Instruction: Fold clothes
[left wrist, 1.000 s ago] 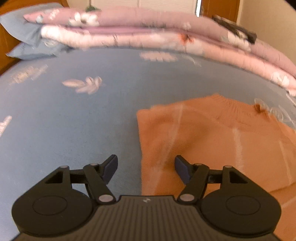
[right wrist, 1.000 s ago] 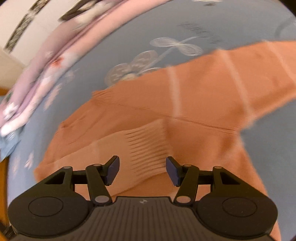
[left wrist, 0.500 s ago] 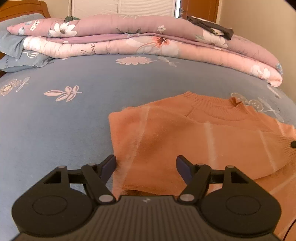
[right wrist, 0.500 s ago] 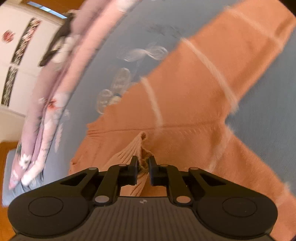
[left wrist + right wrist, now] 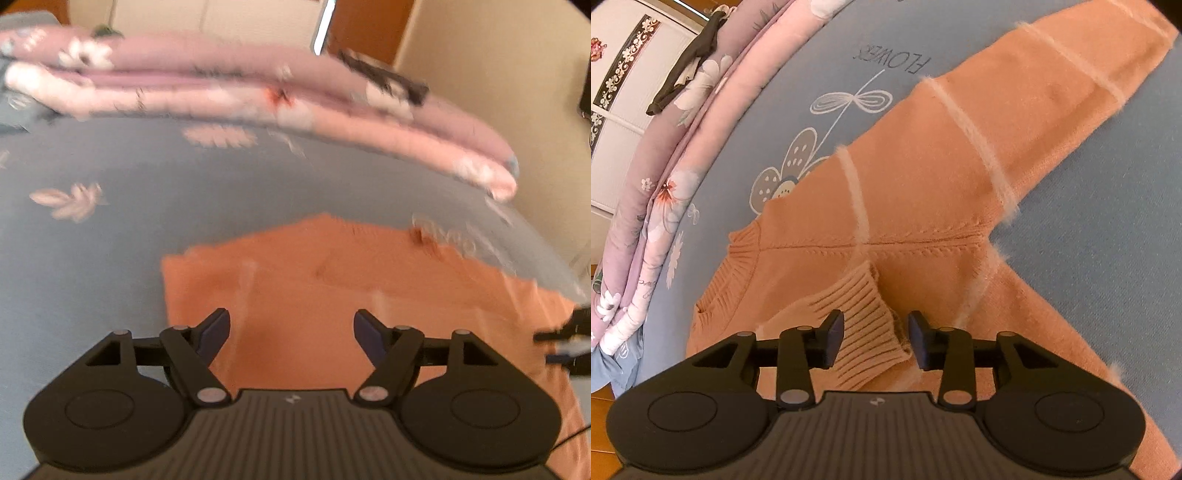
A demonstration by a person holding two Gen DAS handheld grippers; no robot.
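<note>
An orange knit sweater (image 5: 923, 192) with pale stripes lies flat on the blue bed sheet (image 5: 1108, 206). One sleeve (image 5: 1052, 81) stretches to the upper right. The other sleeve is folded across the chest, and its ribbed cuff (image 5: 860, 317) rests between the fingers of my right gripper (image 5: 876, 332). Those jaws are opening and the pads stand off the cuff. In the blurred left wrist view the sweater (image 5: 332, 280) fills the lower middle. My left gripper (image 5: 291, 328) hovers open above its folded left part with nothing between its fingers. The right gripper (image 5: 569, 343) shows at the right edge.
Folded pink floral quilts (image 5: 258, 92) are stacked along the far side of the bed, with a dark garment (image 5: 384, 77) on top. Bare blue sheet (image 5: 92, 277) lies left of the sweater. The bed drops off to a beige wall (image 5: 480, 55) on the right.
Half a second ago my right gripper was shut on the cuff. Now its jaws have parted and the cuff lies on the sweater's chest. The left gripper has shifted slightly over the sweater.
</note>
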